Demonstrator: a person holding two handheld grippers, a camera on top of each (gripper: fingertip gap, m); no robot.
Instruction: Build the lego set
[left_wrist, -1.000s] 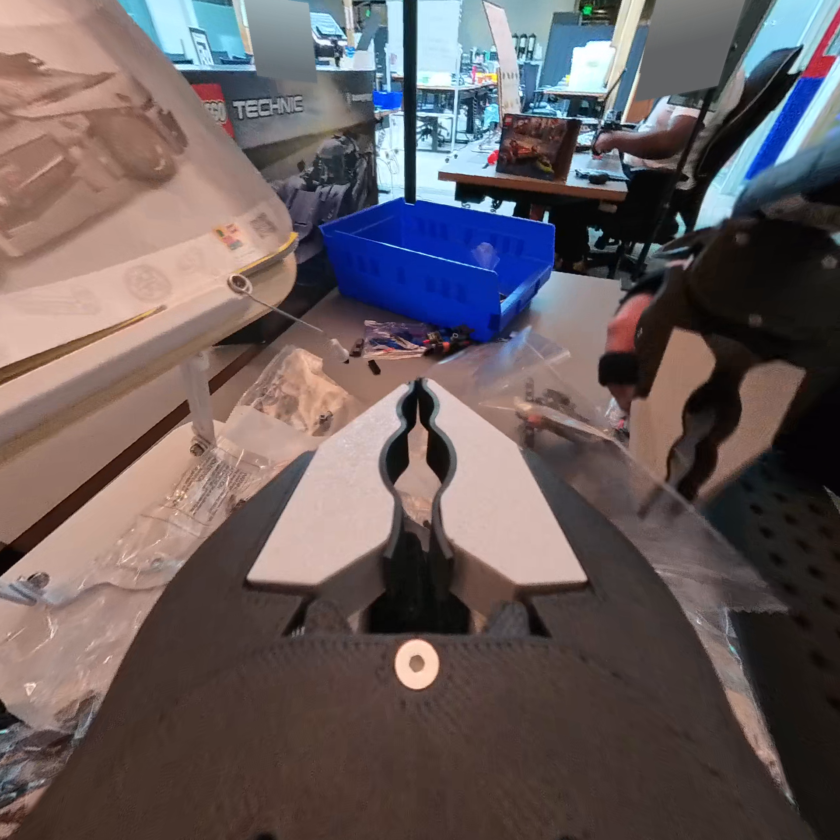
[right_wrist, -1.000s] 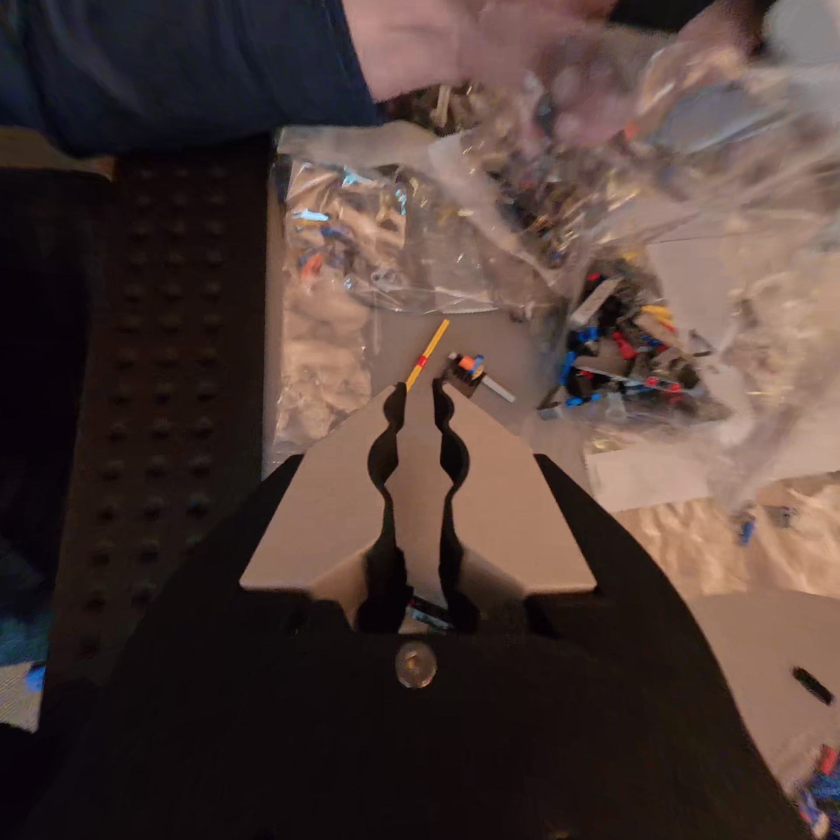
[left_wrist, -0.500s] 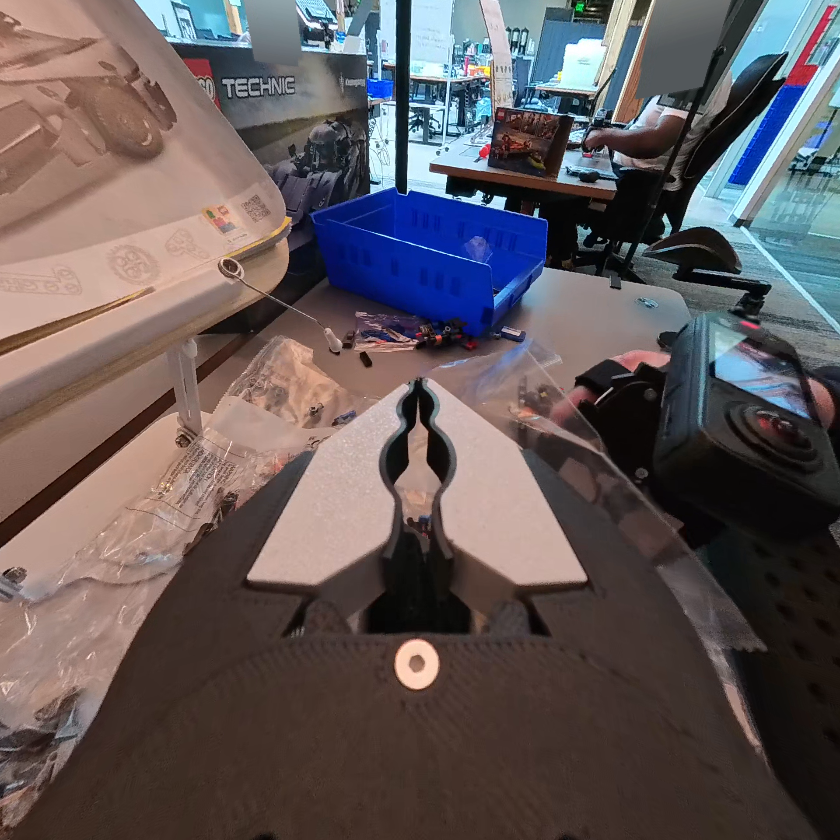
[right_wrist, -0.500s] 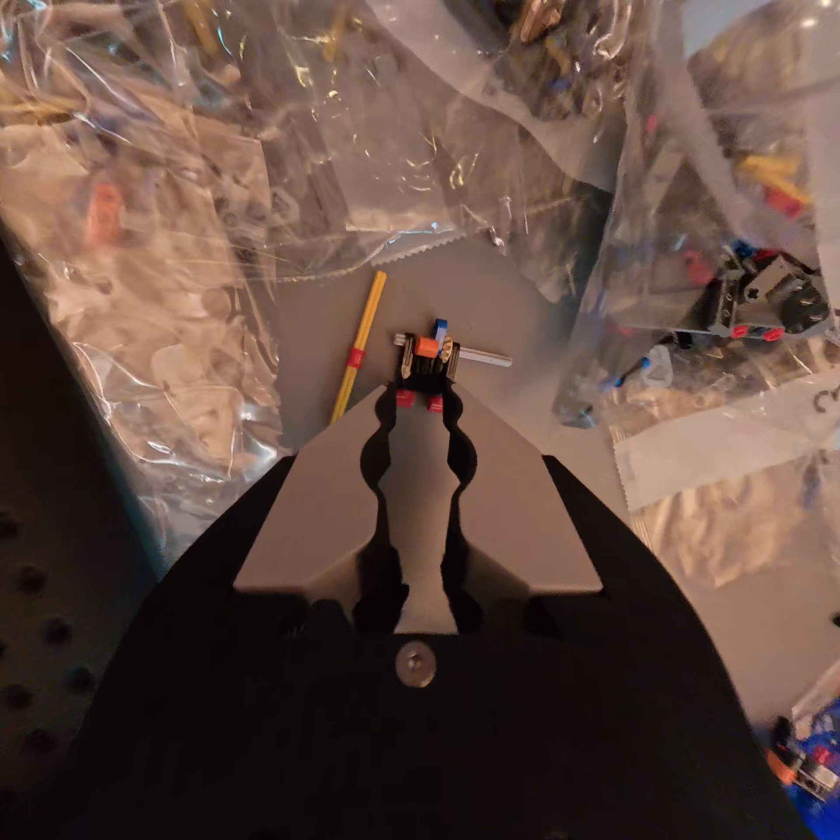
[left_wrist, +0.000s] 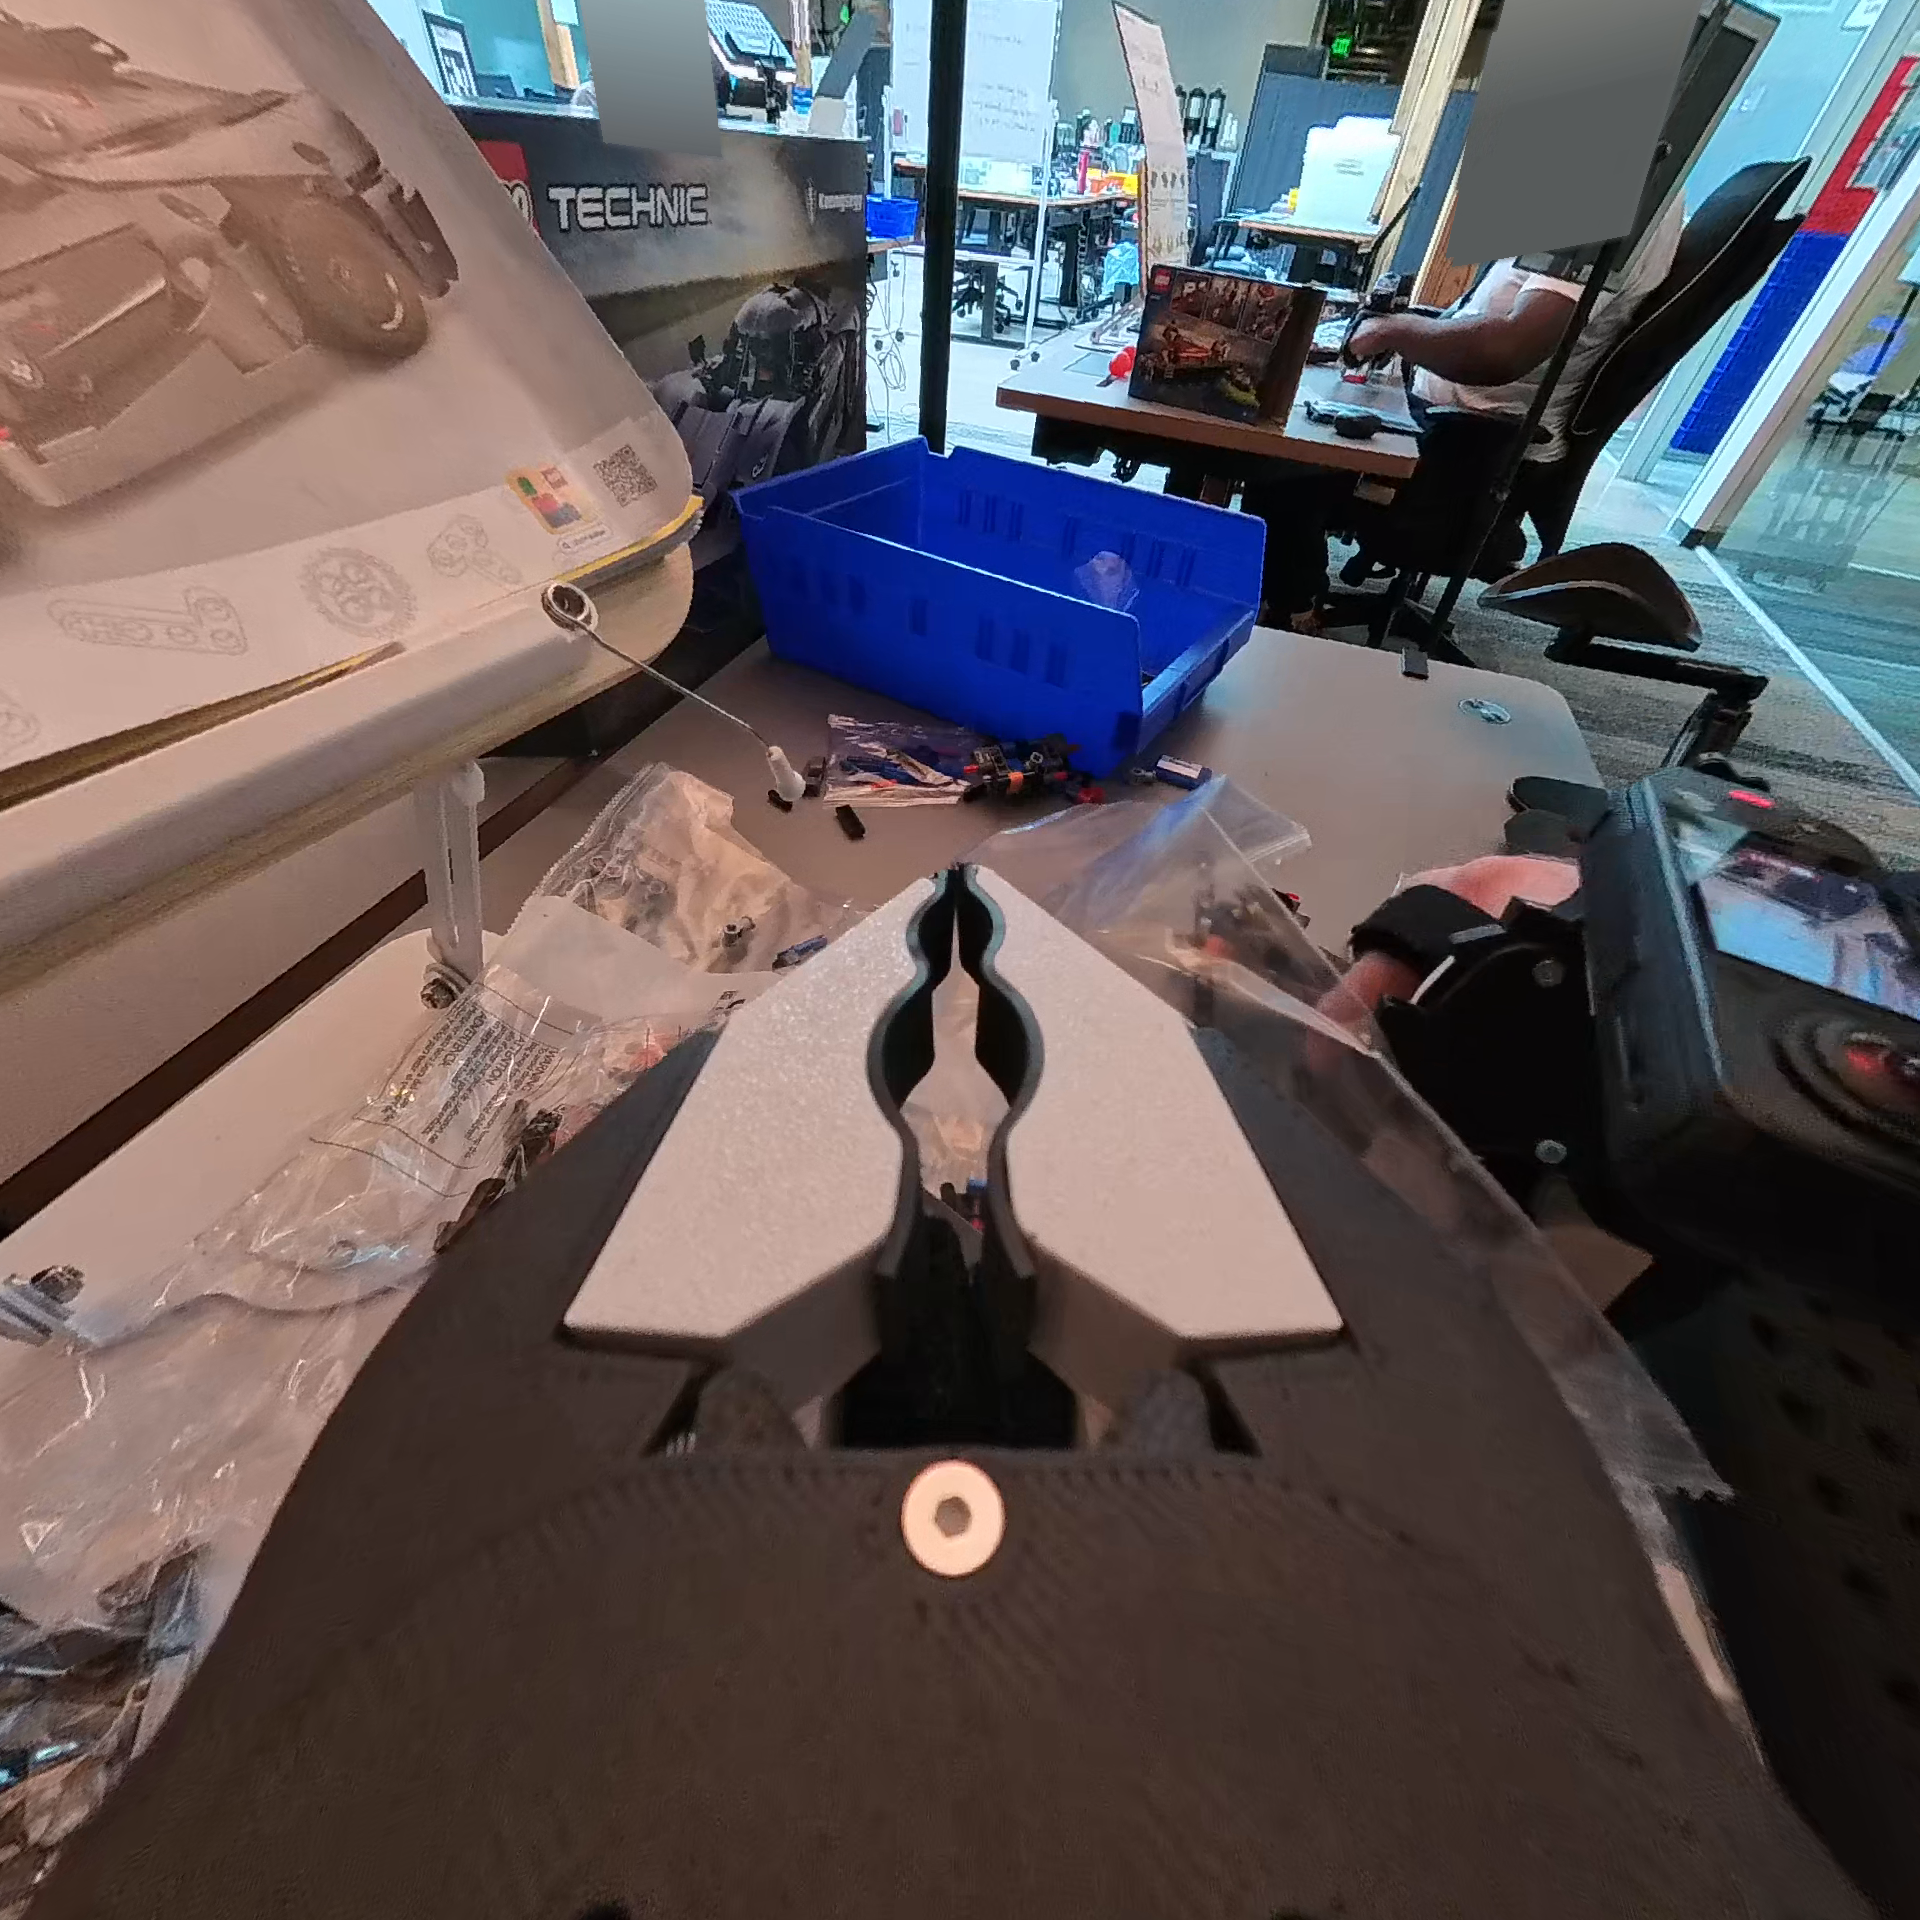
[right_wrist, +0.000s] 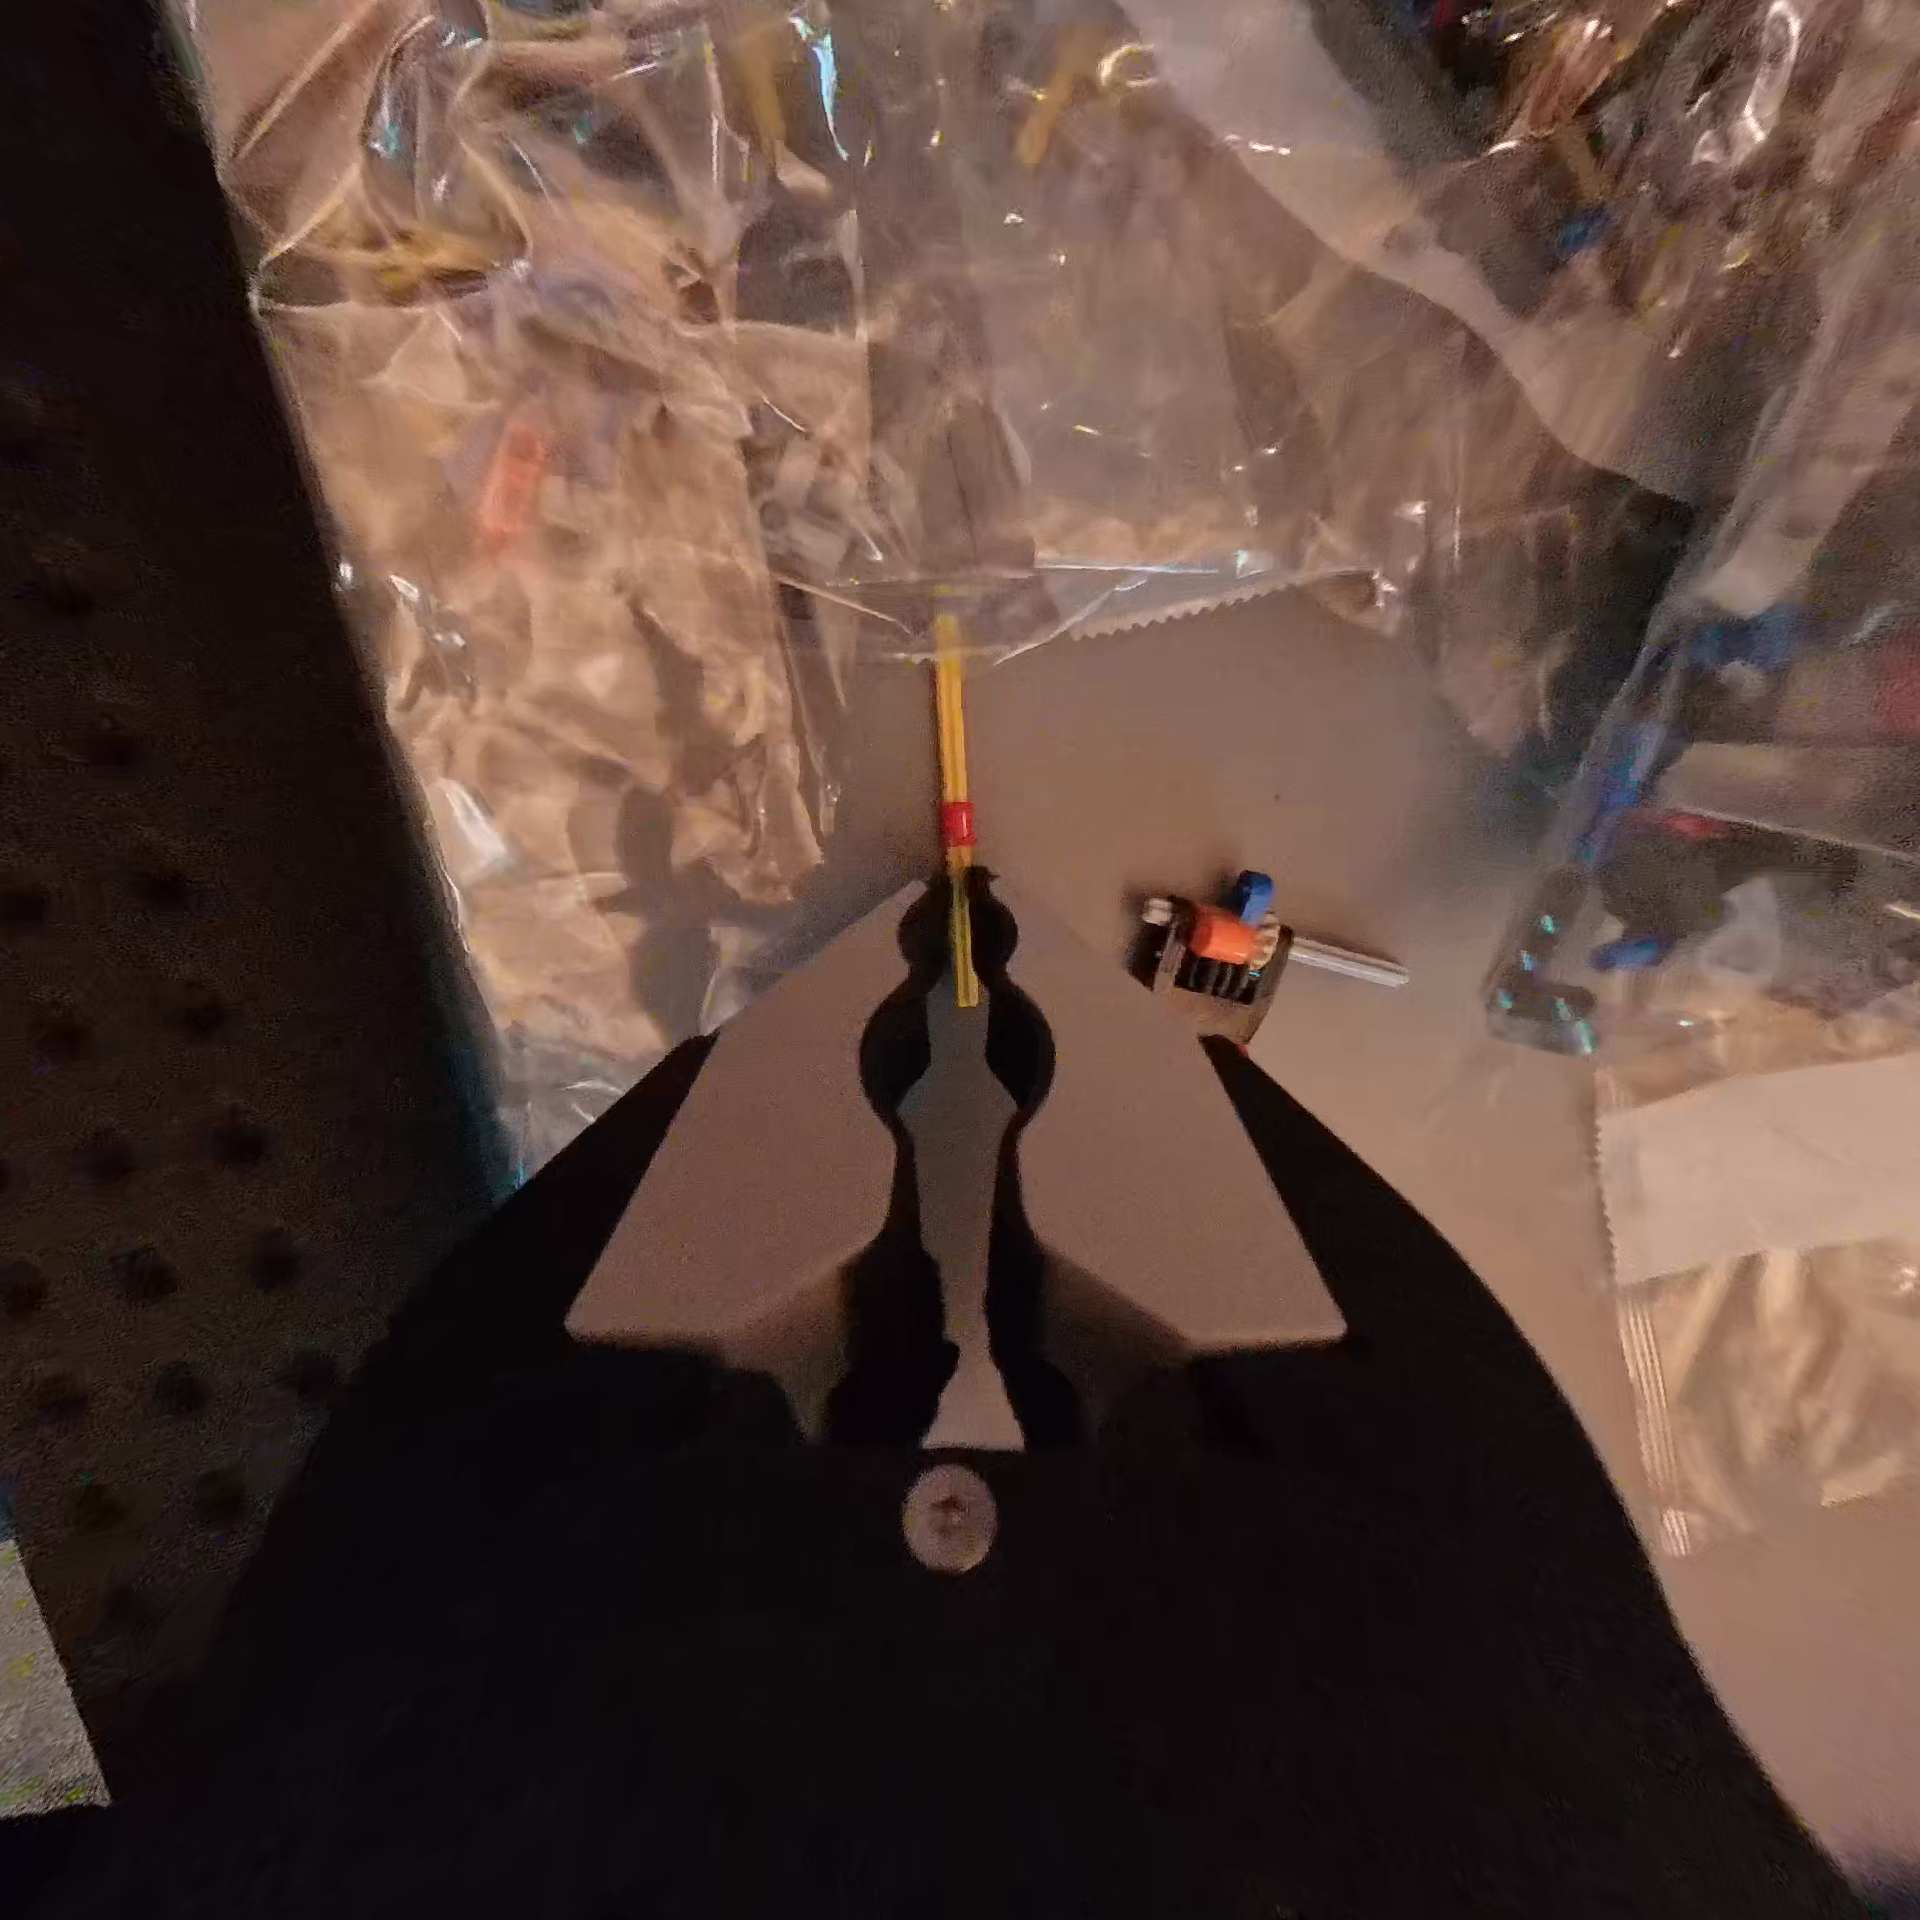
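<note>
Two claws in view. Left claw (left_wrist: 958, 878) sits w/ its tips pressed together, nothing between them, above clear plastic bags (left_wrist: 436, 1081) of lego parts on the grey desk (left_wrist: 1351, 727). Far behind it: a blue bin (left_wrist: 997, 592), w/ loose lego pieces (left_wrist: 997, 769) scattered at its near side. An open instruction booklet (left_wrist: 260, 416) rests on a stand at left. At right edge of that view, the right claw's body w/ its camera (left_wrist: 1787, 997).

Right claw (right_wrist: 958, 894) points down at the desk; its tips stand either side of a thin yellow axle (right_wrist: 951, 748) w/ a red collar, narrow gap left – can't tell if they actually pinch it. The axle's far end reaches under a bag edge. Just right of the claw lies a small lego sub-assembly (right_wrist: 1216, 951), black w/ orange and blue bits and a grey pin, apart from the axle. More bags (right_wrist: 1039, 364) crowd the far side.
</note>
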